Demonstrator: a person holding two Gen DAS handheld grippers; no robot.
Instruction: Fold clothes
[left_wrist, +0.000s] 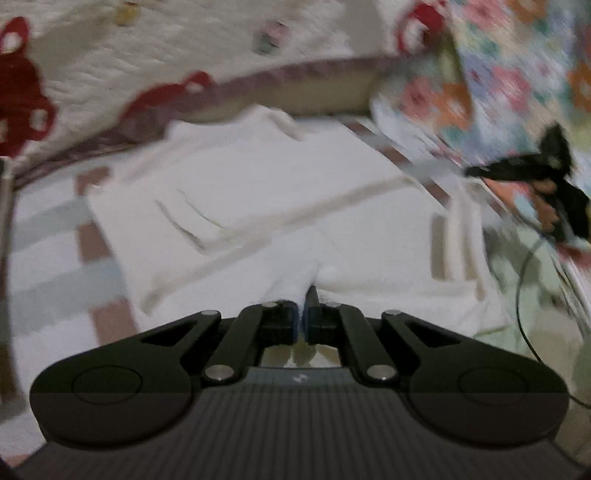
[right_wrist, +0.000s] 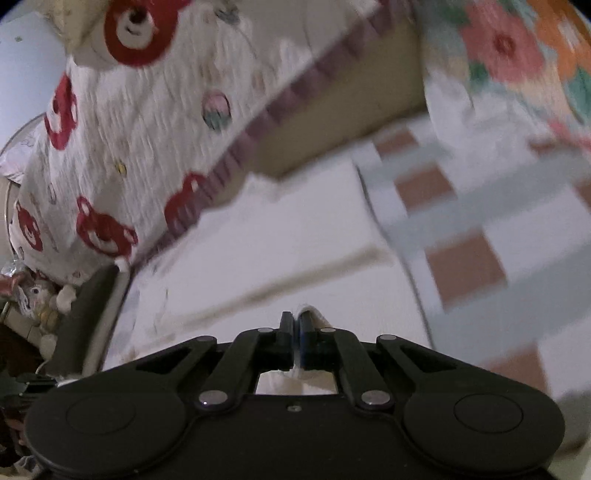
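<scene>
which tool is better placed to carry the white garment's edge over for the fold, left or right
Probably neither alone. The left tool and the right tool are each shut on a pinch of the white garment, so both look equally ready. The frames are blurred, so I can't tell which corner each one holds.

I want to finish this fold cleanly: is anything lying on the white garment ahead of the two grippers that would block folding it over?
Nothing visible does. Both the left gripper and right gripper are shut on the white garment, and its spread surface ahead is bare.

White garment; checked sheet, seemingly brown and grey.
</scene>
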